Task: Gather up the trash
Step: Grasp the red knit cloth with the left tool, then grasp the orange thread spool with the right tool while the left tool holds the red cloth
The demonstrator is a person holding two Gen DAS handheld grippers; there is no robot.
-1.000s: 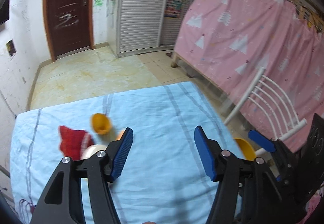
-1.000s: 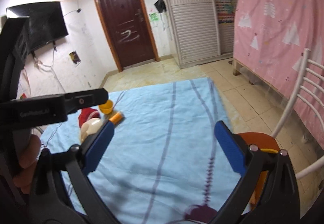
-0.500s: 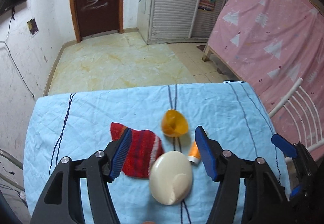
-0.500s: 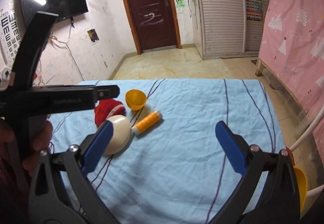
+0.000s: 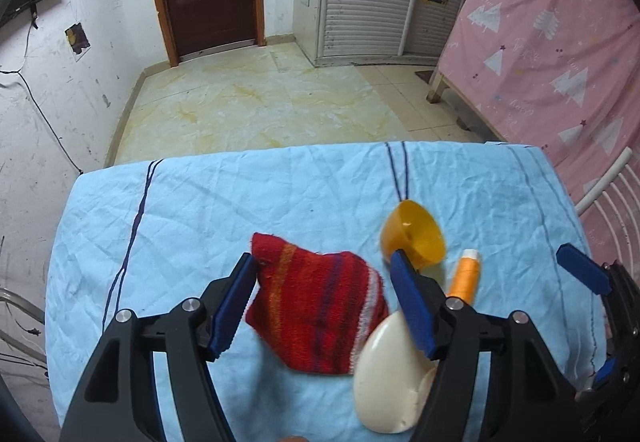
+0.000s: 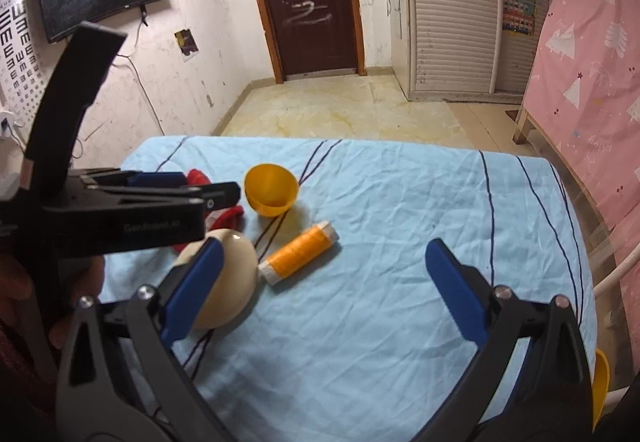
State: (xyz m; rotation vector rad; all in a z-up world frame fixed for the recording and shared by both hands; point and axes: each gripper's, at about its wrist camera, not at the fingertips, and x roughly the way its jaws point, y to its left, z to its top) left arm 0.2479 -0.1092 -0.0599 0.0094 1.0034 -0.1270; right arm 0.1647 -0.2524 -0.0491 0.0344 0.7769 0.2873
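On the light blue cloth lie a red striped knitted sock (image 5: 320, 306), an orange plastic cup (image 5: 412, 238) on its side, an orange thread spool (image 5: 464, 276) and a cream egg-shaped object (image 5: 394, 374). My left gripper (image 5: 324, 306) is open, its blue pads astride the sock just above it. In the right wrist view the cup (image 6: 272, 188), spool (image 6: 298, 254), egg (image 6: 226, 278) and a bit of sock (image 6: 228, 216) show. My right gripper (image 6: 324, 290) is open and empty, over the cloth right of the spool.
The table (image 5: 200, 210) drops off to a tiled floor (image 5: 260, 106) at its far edge. A white metal chair (image 5: 612, 194) and a pink curtain (image 5: 560, 42) stand at the right. An orange bin rim (image 6: 600, 382) shows at the lower right of the right wrist view.
My left gripper has swung left from the bare cloth and come over the red sock, closer to the objects. My right gripper has moved nearer the spool and egg. Both stay open.
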